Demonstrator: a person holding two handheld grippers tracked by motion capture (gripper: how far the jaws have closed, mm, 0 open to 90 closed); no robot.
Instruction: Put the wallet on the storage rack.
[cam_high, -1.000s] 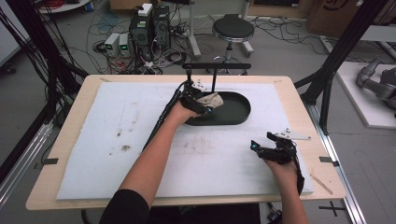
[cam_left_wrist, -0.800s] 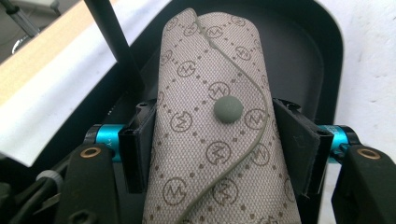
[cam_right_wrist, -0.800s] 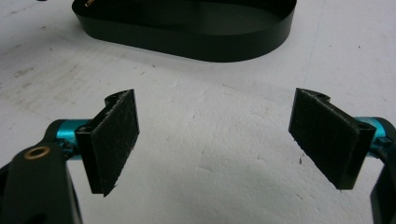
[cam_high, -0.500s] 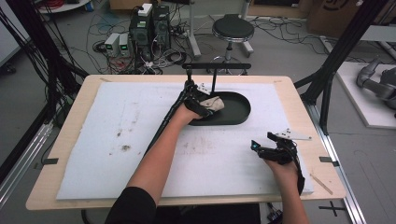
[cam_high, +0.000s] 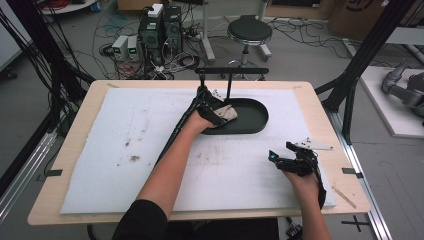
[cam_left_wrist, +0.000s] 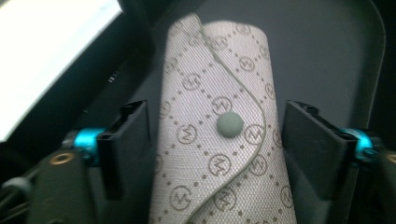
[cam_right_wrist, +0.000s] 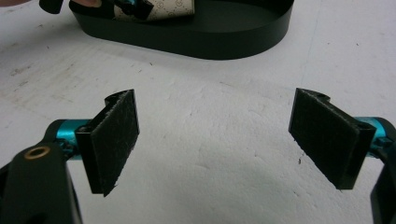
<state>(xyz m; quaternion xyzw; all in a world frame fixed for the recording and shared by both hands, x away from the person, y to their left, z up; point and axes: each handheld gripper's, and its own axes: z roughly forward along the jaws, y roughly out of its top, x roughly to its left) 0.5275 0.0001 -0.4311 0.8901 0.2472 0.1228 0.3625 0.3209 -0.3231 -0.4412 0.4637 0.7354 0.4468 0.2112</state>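
**Left jaws let go of the wallet in the black tray**

My left gripper (cam_left_wrist: 215, 140) has just been opening its jaws: in the left gripper view the patterned wallet (cam_left_wrist: 219, 135) lies between the two black pads with a thin gap on each side, so I read it as released, not pinched. The wallet is beige with a monogram print and a round snap on its curved flap. It rests on the floor of the black oval tray (cam_left_wrist: 322, 51), at the tray's left end as the high view shows it (cam_high: 227, 112), with my left hand (cam_high: 202, 120) reaching over the tray's near-left rim (cam_high: 252, 127).

My right gripper (cam_right_wrist: 215, 140) has its jaws spread wide with nothing between them, just above the white foam mat (cam_right_wrist: 210, 186). In the high view it sits near the right edge of the mat (cam_high: 100, 150), well apart from the tray. A black T-shaped stand (cam_high: 231, 72) rises just behind the tray at the far side of the table (cam_high: 325, 115).
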